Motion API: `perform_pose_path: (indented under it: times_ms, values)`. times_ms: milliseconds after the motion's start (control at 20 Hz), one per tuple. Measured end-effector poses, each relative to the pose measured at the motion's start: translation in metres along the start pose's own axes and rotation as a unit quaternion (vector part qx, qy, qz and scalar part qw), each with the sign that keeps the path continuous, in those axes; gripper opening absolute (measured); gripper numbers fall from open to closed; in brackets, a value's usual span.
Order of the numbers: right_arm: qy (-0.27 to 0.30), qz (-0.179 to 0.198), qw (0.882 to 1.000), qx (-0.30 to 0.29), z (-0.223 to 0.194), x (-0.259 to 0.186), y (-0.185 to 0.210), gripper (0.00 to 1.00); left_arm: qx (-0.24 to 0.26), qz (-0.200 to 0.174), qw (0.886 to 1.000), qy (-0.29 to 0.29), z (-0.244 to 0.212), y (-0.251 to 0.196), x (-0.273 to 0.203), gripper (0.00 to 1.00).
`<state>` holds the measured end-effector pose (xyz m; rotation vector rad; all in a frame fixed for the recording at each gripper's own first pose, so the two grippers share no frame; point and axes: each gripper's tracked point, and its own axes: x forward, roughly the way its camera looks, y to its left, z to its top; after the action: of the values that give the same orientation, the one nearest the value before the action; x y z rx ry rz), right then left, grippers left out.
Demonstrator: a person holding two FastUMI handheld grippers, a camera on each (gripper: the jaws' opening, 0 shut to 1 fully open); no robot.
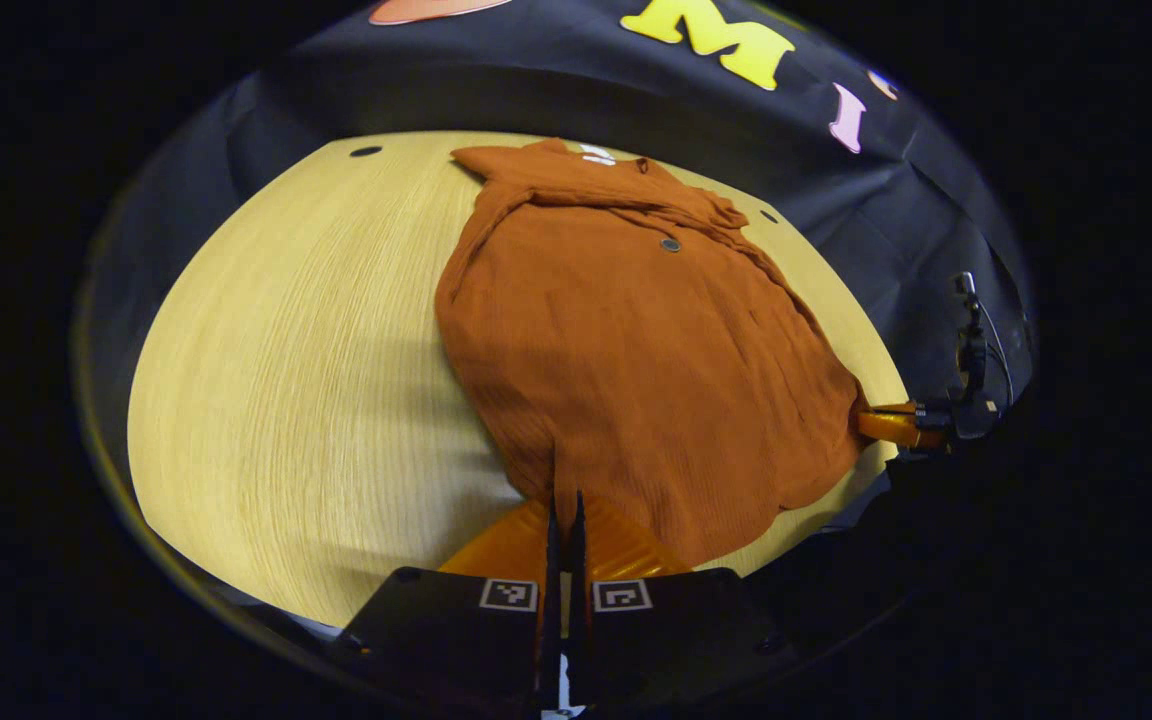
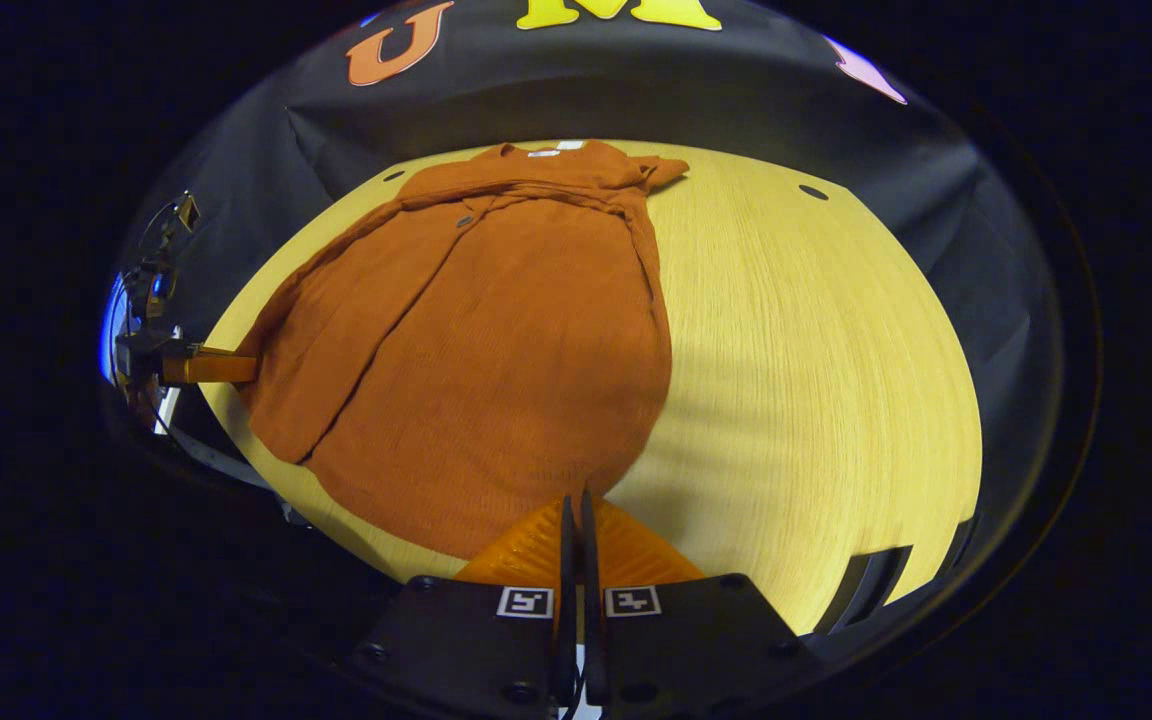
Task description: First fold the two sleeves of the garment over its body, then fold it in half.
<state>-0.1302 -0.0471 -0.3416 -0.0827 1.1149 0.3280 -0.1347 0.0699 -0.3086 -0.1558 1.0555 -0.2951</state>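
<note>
A pale wooden table stands against black cloth. The rust-orange garment lies flat on it, collar at the far edge, with a small white neck label too small to read. The left gripper and right gripper each pinch the near hem, fingers closed together.

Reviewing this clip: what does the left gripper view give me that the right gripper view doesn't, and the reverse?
Left gripper view: the left gripper closed at the garment's hem, the right gripper at its far edge. Right gripper view: the right gripper closed at the hem, a sleeve folded over the body. Shared: the garment spread on the wooden table, collar toward the wall.
</note>
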Motion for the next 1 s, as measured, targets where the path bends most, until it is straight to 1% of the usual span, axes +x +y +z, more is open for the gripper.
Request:
perform_pose_path:
  times_ms: [150, 350, 600, 700, 900, 1000]
  values:
    - [-0.036, 0.003, 0.999, 0.026, 0.041, -0.007, -0.005, 0.04, 0.02, -0.007, 0.999, -0.026, 0.035, -0.008, -0.003, 0.06]
    - [-0.08, 0.006, 0.996, 0.049, 0.096, -0.014, -0.011, 0.04, 0.022, -0.015, 0.997, -0.071, 0.082, -0.015, -0.01, 0.06]
    - [-0.128, 0.008, 0.991, 0.049, 0.164, -0.023, -0.014, 0.04, 0.019, -0.003, 0.993, -0.12, 0.141, -0.005, -0.015, 0.06]
    - [-0.144, 0.007, 0.988, 0.057, 0.192, -0.025, -0.017, 0.04, 0.016, 0.0, 0.99, -0.138, 0.168, 0.0, -0.017, 0.06]
    - [-0.17, 0.01, 0.982, 0.079, 0.253, -0.024, -0.03, 0.04, 0.023, 0.01, 0.985, -0.17, 0.236, 0.012, -0.014, 0.06]
    - [-0.184, 0.008, 0.98, 0.08, 0.284, -0.024, -0.035, 0.04, 0.02, 0.013, 0.982, -0.186, 0.276, 0.019, -0.014, 0.06]
